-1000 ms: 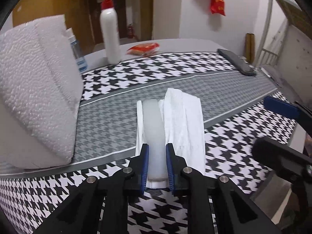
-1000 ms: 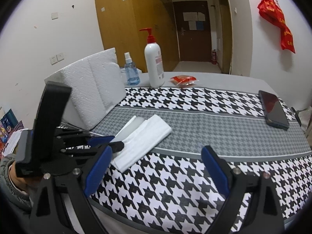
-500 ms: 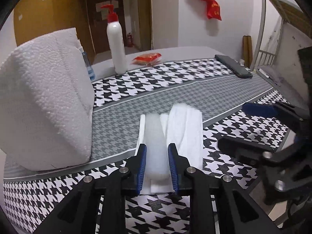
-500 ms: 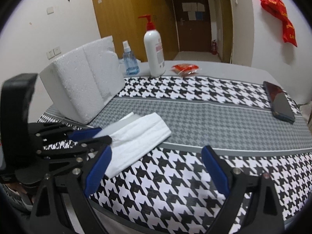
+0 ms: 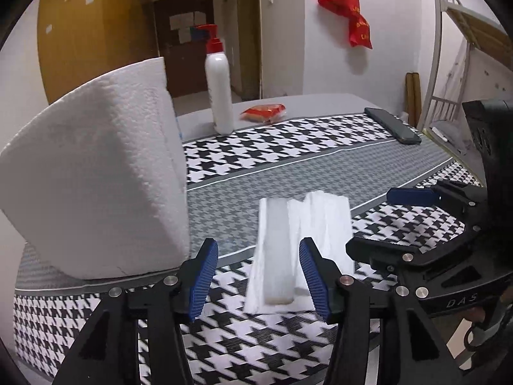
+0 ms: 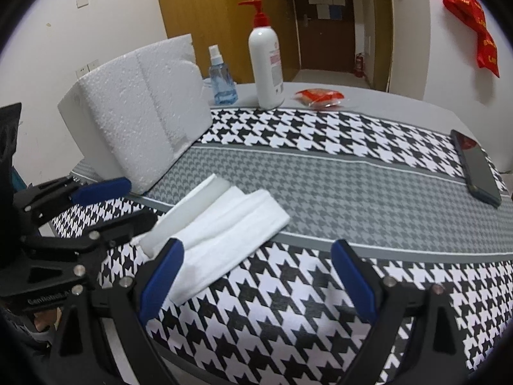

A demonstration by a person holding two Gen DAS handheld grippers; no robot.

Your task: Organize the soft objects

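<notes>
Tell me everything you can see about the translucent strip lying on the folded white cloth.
The translucent strip looks like a pale, milky slab of soft foam or plastic, long, narrow and flat with squared ends. It lies lengthwise on the left part of the folded white cloth, on the houndstooth table cover. The left tool has just been opening; its pads straddle the strip's near end without pressing it.

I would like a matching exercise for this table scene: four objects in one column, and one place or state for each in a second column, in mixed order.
Things:
1. pump bottle
2. phone
3. folded white cloth
4. foam block

Descriptions:
A. lies flat beside a translucent strip
B. stands upright, red pump on top
C. dark, at the table's right edge
D. big white block, on the table's left

Pairs: 1-B, 2-C, 3-A, 4-D
</notes>
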